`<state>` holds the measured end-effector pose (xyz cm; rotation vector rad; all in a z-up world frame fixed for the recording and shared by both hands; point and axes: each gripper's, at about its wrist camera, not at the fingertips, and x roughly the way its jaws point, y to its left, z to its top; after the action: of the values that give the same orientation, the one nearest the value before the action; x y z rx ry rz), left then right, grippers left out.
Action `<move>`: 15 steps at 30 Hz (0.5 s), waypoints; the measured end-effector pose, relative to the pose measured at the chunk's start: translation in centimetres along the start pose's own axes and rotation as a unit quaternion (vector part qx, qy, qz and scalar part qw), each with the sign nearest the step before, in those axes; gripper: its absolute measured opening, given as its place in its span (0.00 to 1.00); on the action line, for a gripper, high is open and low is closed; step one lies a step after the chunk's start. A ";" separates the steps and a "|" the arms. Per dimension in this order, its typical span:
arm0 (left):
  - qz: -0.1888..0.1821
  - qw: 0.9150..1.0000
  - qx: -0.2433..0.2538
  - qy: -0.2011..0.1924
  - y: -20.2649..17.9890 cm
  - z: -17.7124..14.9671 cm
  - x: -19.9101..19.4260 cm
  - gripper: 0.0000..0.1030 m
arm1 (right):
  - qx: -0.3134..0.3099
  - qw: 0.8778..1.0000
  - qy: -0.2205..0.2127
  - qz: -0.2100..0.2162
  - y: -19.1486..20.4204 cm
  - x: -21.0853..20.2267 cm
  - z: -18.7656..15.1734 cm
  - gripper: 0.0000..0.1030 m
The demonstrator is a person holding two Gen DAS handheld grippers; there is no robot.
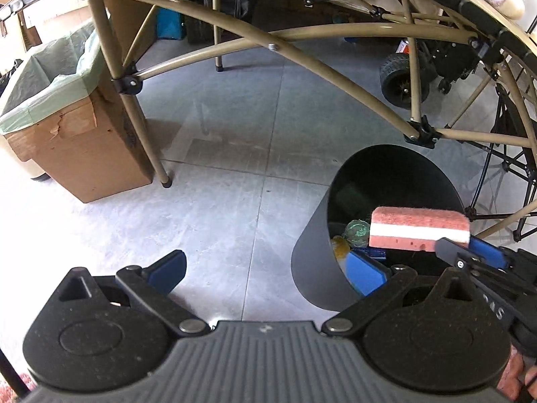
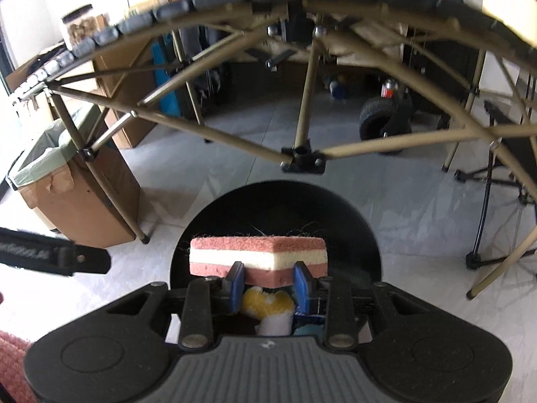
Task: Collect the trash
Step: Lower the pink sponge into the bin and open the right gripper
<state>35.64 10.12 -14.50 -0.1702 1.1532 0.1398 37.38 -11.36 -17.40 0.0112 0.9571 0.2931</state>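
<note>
The right gripper pinches a pink-and-white sponge between its fingers, above the black bin; the left gripper gapes wide, empty, the bin beside its right finger.

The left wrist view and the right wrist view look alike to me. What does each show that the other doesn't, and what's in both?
Only the left wrist view shows the left gripper, its blue-padded fingers spread wide and empty, and the black bin's outer wall.

Only the right wrist view shows the right gripper head-on, pinching the sponge from both sides, plus a jar on the folding table.

Both show the pink-and-white sponge held over the black bin with trash already inside, the lined cardboard box, the table's tan frame and a black wheel.
</note>
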 end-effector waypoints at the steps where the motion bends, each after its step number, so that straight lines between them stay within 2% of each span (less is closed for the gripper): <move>1: 0.001 1.000 -0.002 0.001 0.2 -0.1 0.0 1.00 | 0.003 1.000 0.006 -0.002 0.0 0.4 0.1 0.30; 15: 0.004 1.000 -0.012 0.006 1.2 -0.1 0.5 1.00 | 0.013 0.999 0.047 -0.018 0.6 3.3 0.8 0.31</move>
<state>35.57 11.25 -15.06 -0.1877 1.1651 0.1593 39.67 -9.91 -19.48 0.0046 1.0537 0.2486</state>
